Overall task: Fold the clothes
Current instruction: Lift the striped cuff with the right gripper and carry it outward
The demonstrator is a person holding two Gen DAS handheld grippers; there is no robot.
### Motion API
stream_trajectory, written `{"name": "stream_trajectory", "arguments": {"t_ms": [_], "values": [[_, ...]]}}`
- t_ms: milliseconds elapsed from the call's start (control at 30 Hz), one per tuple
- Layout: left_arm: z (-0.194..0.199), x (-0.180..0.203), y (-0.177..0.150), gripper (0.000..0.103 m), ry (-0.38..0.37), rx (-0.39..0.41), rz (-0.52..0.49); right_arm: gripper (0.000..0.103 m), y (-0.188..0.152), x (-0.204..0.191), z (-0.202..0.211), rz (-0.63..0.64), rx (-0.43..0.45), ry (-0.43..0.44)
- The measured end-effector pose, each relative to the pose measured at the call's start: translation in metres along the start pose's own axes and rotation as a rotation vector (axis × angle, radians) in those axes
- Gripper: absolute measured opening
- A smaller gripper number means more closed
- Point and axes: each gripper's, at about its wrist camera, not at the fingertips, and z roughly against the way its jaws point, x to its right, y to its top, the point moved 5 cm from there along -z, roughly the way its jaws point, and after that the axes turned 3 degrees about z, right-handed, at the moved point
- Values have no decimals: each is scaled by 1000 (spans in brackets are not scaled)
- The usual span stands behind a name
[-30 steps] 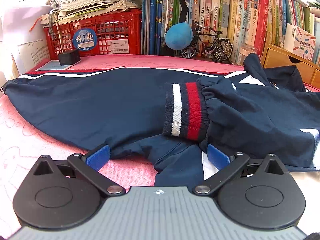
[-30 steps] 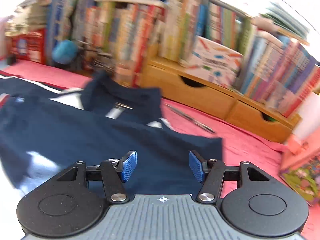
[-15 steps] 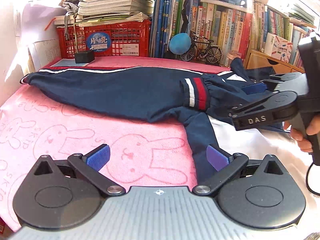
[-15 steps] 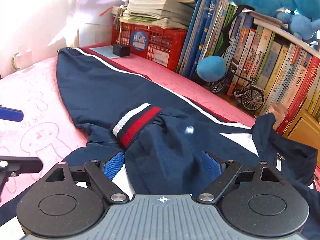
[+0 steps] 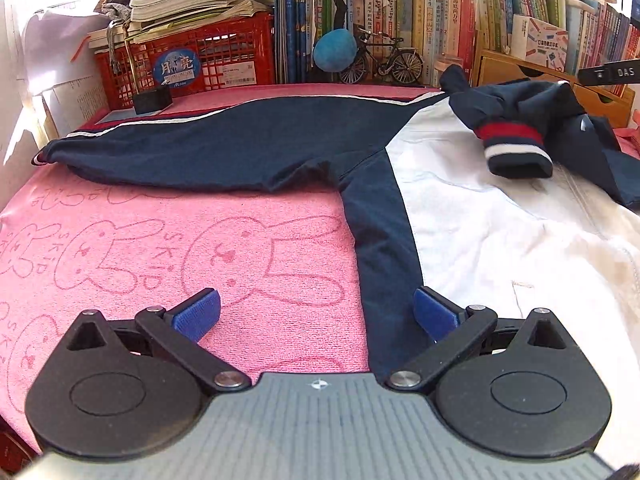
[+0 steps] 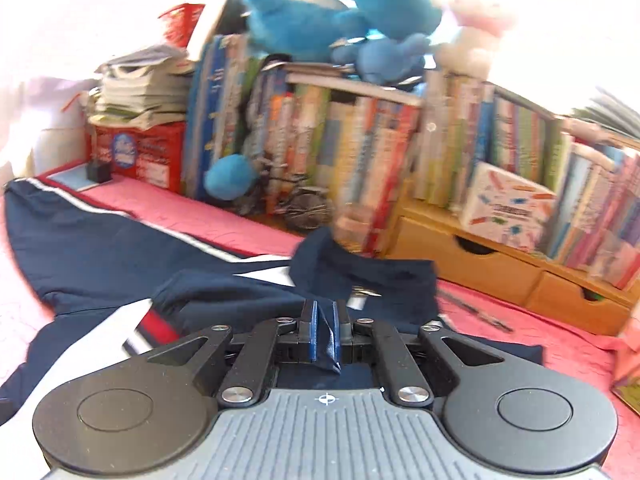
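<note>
I am pinching a fold of navy cloth between the jaws of my right gripper [image 6: 324, 330], pressed together on it; half a second ago these jaws were spread above the garment, so the grasp is new. The cloth belongs to the navy and white zip-up sports jacket [image 5: 472, 216], which is lying spread on the pink rabbit-print towel [image 5: 168, 248] covering the counter. My left gripper [image 5: 316, 314] is hovering with its jaws spread and holding nothing, straddling the near navy side panel, and it has pulled back toward me since a second ago.

Farther out, the sleeve with the red, white and navy ribbed cuff [image 5: 514, 148] is now lying bunched at the far right on the white panel; half a second ago that cuff sat nearer the middle, over the long navy sleeve [image 5: 224, 148] reaching left. I judge that I am drawing this sleeve rightward, so the fold is in progress, not finished.

Beyond stand a red plastic crate [image 5: 192, 68] and rows of books [image 5: 432, 12].
</note>
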Motion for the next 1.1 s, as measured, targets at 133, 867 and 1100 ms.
{"name": "stream_trajectory", "arguments": {"t_ms": [133,867,1100], "values": [[-2,-3,0,103,-9,-10,24,8,-15,113,32,-145,-8,-210],[16,31,35,103,-149,33,-5,17,-43,-98,-12,255,-57,224],[-18,104,76,103,-295,64,-80,16,-31,-55,13,57,-34,303]]}}
